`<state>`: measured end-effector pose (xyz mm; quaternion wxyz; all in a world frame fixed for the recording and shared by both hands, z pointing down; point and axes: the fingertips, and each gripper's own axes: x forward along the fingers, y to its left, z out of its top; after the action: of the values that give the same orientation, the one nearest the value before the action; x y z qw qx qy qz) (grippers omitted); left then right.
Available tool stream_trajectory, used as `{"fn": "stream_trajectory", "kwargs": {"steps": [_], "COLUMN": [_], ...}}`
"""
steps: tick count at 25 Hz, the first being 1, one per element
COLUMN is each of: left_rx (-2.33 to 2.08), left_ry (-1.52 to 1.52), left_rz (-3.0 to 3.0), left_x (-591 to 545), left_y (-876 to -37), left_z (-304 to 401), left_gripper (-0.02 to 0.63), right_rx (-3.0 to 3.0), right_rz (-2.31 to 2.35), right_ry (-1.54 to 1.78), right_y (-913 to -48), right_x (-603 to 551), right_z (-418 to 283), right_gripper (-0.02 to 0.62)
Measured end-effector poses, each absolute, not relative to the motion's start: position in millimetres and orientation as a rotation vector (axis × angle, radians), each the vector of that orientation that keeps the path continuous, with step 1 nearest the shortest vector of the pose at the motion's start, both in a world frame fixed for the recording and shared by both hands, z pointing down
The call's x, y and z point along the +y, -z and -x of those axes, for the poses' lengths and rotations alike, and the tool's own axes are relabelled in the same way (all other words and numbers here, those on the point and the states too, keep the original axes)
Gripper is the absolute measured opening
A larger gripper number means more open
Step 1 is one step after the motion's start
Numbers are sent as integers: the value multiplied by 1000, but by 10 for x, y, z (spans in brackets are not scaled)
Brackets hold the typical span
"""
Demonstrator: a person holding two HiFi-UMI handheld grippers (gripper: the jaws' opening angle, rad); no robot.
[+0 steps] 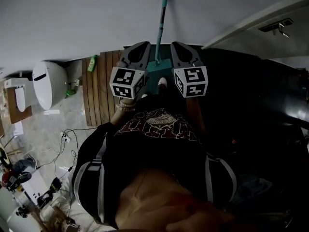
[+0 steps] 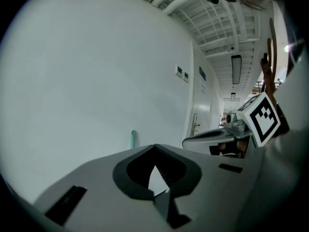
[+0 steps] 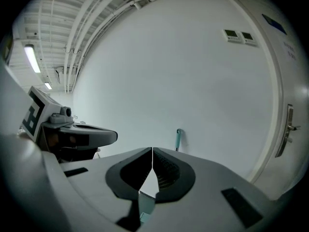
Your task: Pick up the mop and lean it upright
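Head view shows the mop [image 1: 161, 28] upright against the wall [image 1: 72, 18], between my left hand-held gripper [image 1: 144, 46] and right hand-held gripper [image 1: 175, 45]. Left gripper view: jaws pressed together, empty, only the handle's tip visible. Right gripper view: jaws likewise together, plus a door handle [image 3: 288, 124].

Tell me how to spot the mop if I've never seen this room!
Look at the big white wall straight ahead. Leaning upright against it, right of the wooden floor slats, is the mop. It is the only long thin pole there, with a teal grip on top and a teal base.
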<state>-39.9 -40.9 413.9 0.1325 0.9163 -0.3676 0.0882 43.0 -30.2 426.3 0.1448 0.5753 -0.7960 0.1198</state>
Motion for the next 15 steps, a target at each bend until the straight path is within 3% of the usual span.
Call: {"fn": "stream_trajectory", "kwargs": {"steps": [15], "left_rx": [-1280], "left_ry": [-223], "left_rz": [-2538], "left_x": [-992], "left_y": [-4223], "left_z": [42], "left_gripper": [46], "right_rx": [-2378], "right_rz": [-1487], "right_ry": [-305], "right_y": [-4425], "right_x": [-1222], "right_z": [-912], "right_gripper": [20]}}
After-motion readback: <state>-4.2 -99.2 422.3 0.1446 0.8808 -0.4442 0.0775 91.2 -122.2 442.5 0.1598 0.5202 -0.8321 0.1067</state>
